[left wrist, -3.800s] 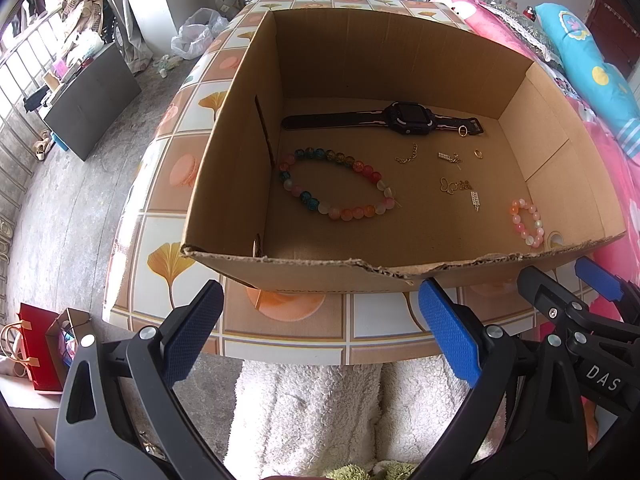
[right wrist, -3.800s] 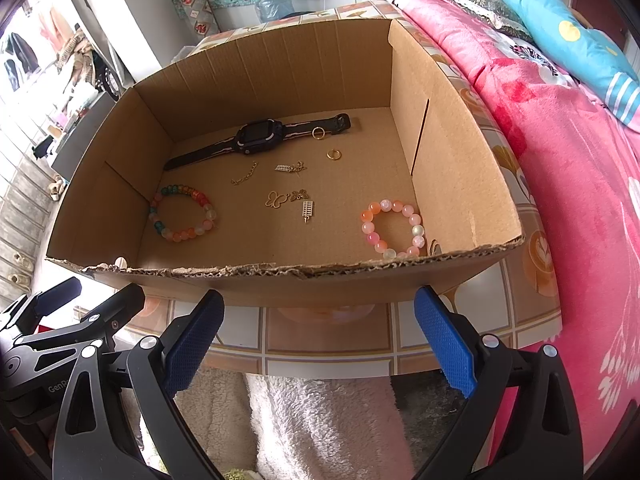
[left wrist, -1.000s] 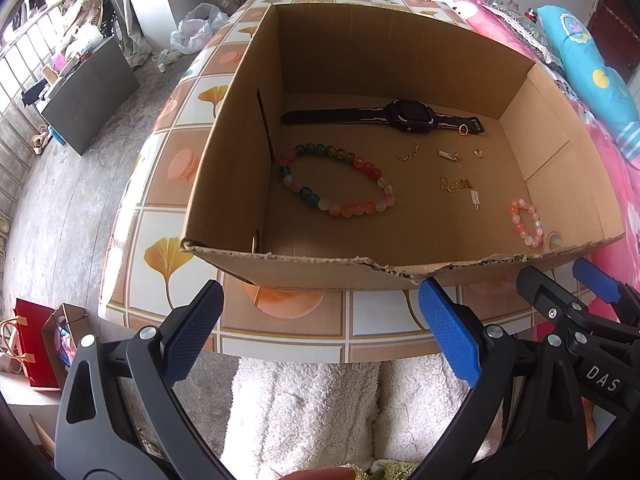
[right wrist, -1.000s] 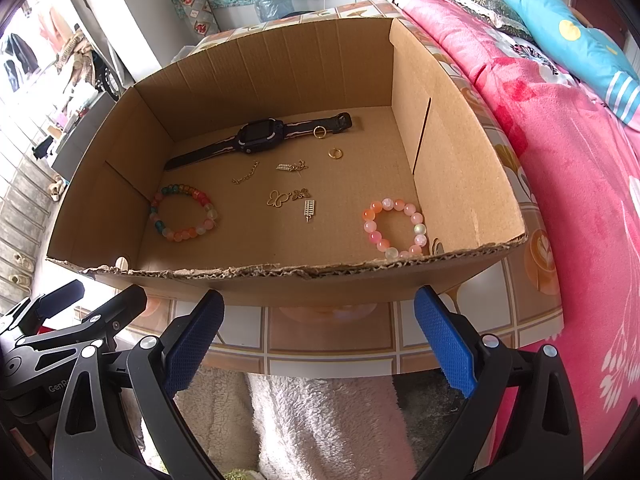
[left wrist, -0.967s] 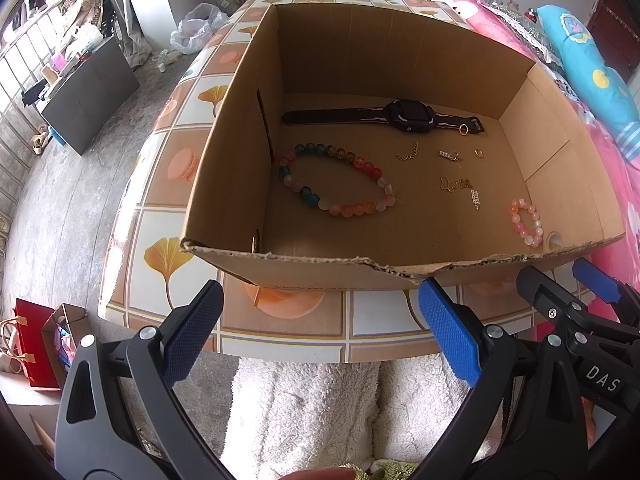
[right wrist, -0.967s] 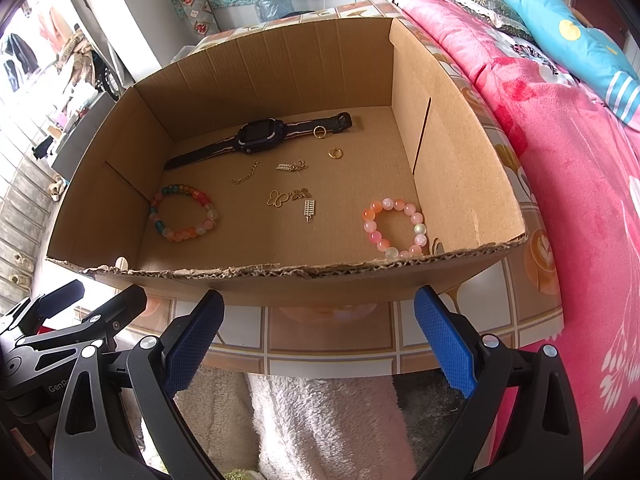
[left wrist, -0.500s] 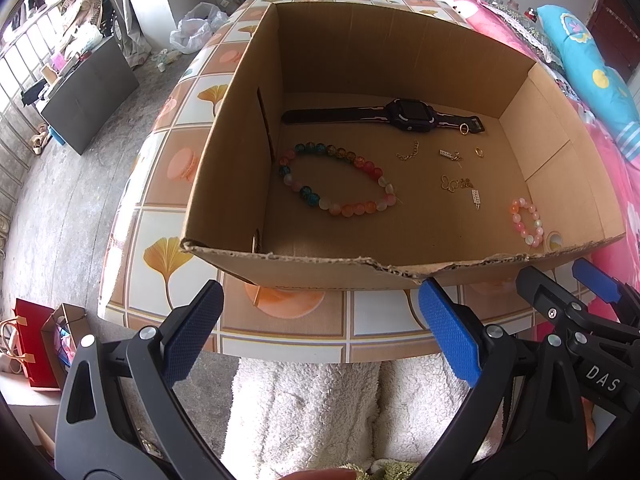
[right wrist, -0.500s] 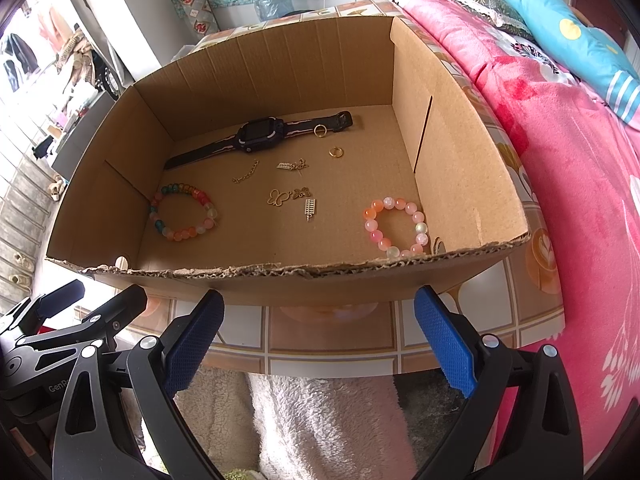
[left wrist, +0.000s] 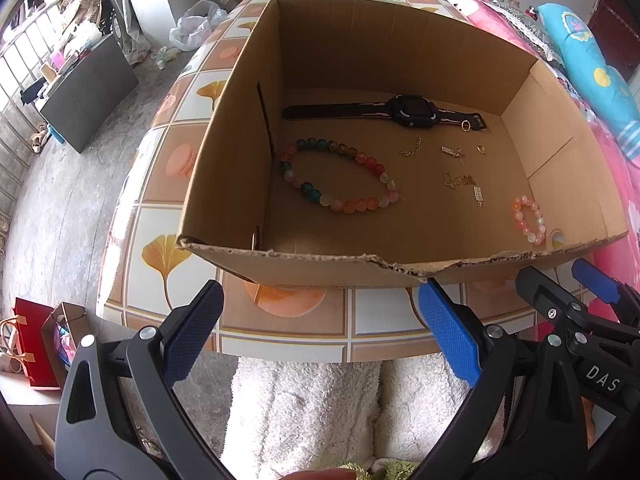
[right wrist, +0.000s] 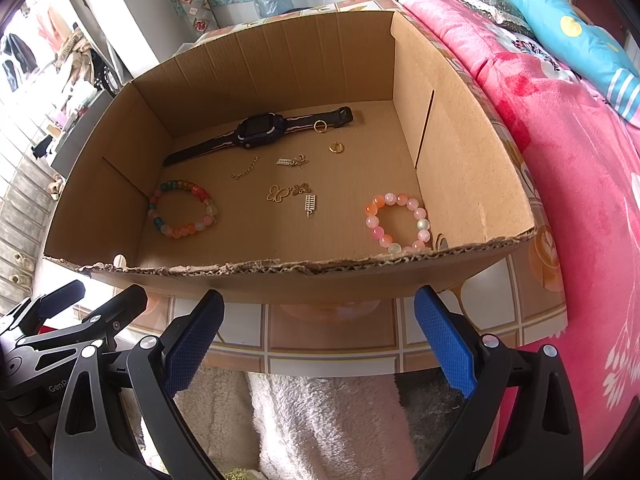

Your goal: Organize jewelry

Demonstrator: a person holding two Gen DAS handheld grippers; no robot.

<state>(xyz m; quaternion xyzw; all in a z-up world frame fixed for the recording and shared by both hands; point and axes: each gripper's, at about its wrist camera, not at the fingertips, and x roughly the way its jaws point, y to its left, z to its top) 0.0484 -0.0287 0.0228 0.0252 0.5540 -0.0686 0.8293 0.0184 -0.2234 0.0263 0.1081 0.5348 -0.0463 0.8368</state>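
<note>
An open cardboard box on a tiled table holds the jewelry. A black watch lies along its far wall. A long multicoloured bead bracelet rests at the left, a small pink bead bracelet at the right. Gold rings, a chain and small charms are scattered between them. My left gripper and right gripper hover side by side before the box's near wall, both open and holding nothing.
The tiled table drops off at its near edge above a white fluffy cloth. A pink bedspread with a blue pillow lies to the right. Shopping bags and a dark cabinet stand on the floor at left.
The views have barely shifted. Both grippers stay open before the box, and the jewelry lies where it was.
</note>
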